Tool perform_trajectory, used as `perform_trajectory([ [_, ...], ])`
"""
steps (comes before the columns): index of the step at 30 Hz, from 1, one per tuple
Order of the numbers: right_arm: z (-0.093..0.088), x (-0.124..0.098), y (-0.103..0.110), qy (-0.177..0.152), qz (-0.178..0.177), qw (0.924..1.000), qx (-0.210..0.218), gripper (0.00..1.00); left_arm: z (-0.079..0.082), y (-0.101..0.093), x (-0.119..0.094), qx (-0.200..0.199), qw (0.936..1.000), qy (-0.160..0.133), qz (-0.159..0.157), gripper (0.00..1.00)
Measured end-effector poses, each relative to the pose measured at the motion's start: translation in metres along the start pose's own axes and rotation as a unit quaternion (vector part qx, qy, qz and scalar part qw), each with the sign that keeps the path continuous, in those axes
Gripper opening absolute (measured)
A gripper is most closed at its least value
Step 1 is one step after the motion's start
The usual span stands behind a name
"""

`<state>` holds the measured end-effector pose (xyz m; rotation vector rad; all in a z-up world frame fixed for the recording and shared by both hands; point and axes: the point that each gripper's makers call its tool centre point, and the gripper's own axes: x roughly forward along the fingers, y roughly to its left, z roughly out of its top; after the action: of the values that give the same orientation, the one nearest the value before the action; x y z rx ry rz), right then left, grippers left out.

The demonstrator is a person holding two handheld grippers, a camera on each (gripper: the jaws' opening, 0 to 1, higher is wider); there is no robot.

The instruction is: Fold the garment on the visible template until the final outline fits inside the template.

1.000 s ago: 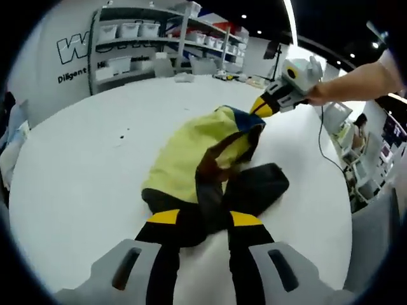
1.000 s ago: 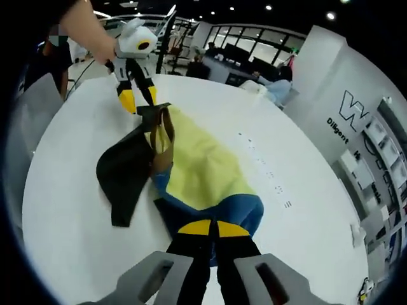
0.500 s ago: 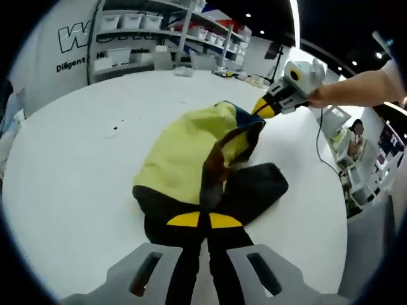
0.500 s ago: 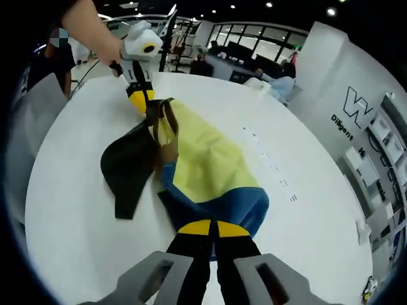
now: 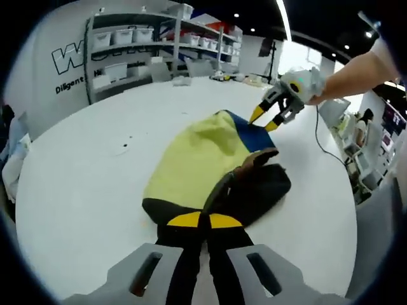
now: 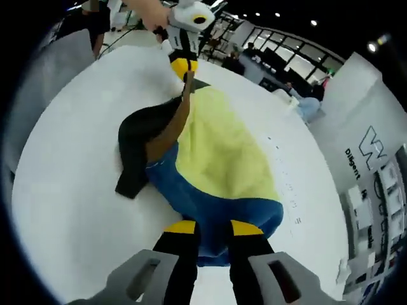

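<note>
Yellow, blue and black garment (image 5: 203,168) lies bunched on the white table (image 5: 82,184).

Left tool (image 5: 199,220) is clamped shut, right tool (image 6: 206,227) spread apart with jaws parted

Bright, even overhead light from ceiling strips (image 5: 282,18) — soft shadows, strong fisheye curving at edges, slight blur.

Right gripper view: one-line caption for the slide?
Right gripper, jaws open, at the blue end of a yellow, blue and black garment on a white table; left gripper pinches the far end.
</note>
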<state>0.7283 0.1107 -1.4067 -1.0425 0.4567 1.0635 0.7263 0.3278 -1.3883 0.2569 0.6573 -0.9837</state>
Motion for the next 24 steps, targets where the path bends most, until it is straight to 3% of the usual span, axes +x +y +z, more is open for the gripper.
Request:
perform_trajectory([
  [4,0.004,0.007,0.012,0.003,0.009,0.9983,-0.057,0.11,0.000,0.002,0.000,-0.001,1.0000,-0.001,0.004,0.00],
  [7,0.005,0.008,0.014,-0.003,0.008,0.9985,-0.055,0.00,0.000,0.002,-0.002,0.000,1.0000,-0.001,0.006,0.00],
  [10,0.005,0.009,0.015,-0.006,0.012,0.9988,-0.047,0.00,0.000,0.001,-0.004,0.004,1.0000,-0.001,0.005,0.00],
  [13,0.008,0.004,0.011,-0.015,0.009,0.9997,-0.019,0.00,-0.001,0.001,-0.008,0.033,0.9994,0.006,0.007,0.00],
  [14,0.011,0.001,0.008,-0.026,0.007,0.9996,0.008,0.00,-0.001,0.001,-0.009,0.059,0.9981,0.010,0.010,0.00],
  [16,0.011,-0.005,0.005,-0.027,0.005,0.9996,0.008,0.00,-0.002,-0.005,-0.012,0.087,0.9960,0.018,0.005,0.00],
  [24,0.022,-0.032,0.003,-0.063,0.020,0.9943,0.084,0.00,-0.004,-0.021,-0.027,0.152,0.9879,0.032,-0.009,0.00],
])
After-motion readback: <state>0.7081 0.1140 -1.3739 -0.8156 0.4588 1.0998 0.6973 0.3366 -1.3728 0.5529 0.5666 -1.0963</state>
